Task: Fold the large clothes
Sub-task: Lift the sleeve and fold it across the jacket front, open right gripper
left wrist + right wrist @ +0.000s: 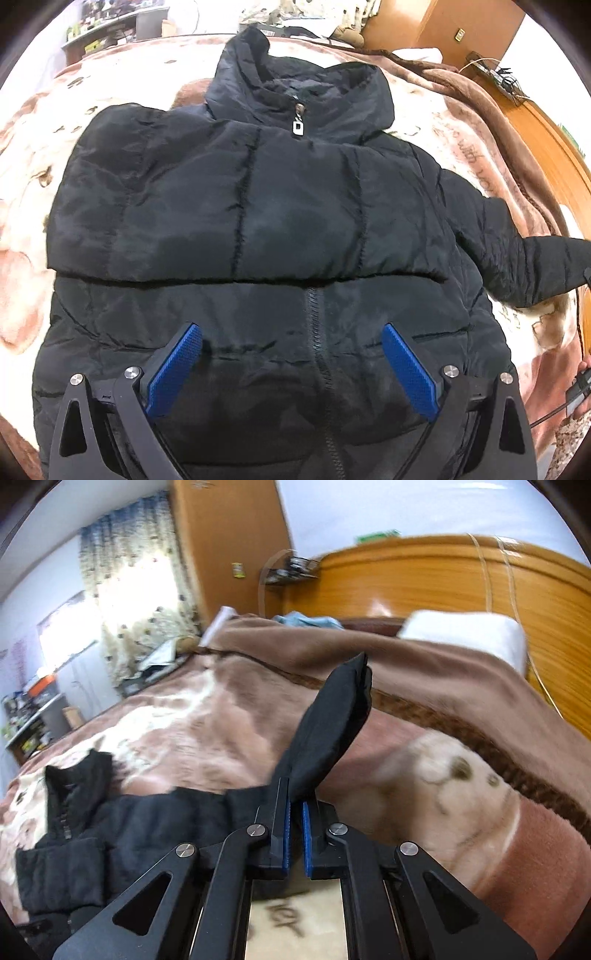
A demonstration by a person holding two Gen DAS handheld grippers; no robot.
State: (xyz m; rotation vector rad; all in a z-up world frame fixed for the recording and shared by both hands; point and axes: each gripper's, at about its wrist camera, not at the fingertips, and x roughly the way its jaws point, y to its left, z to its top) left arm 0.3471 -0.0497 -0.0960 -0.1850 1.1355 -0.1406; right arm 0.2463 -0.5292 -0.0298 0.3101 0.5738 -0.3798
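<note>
The right hand-held gripper (295, 805) is pinching the jacket's sleeve cuff (332, 723), stretching toward the headboard (443, 587); the left hand-held gripper (291, 338) is hovering open above the black puffer jacket (258, 206).

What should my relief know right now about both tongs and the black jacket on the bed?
Left tongs: open, hovering above the jacket front near the zipper, holding nothing.
Right tongs: shut on the sleeve end, lifted off the blanket.
Jacket: zipped, front up on the bed. One sleeve looks already folded across the chest.
Left: probably bring the held sleeve over the front, then fold the body.
</note>
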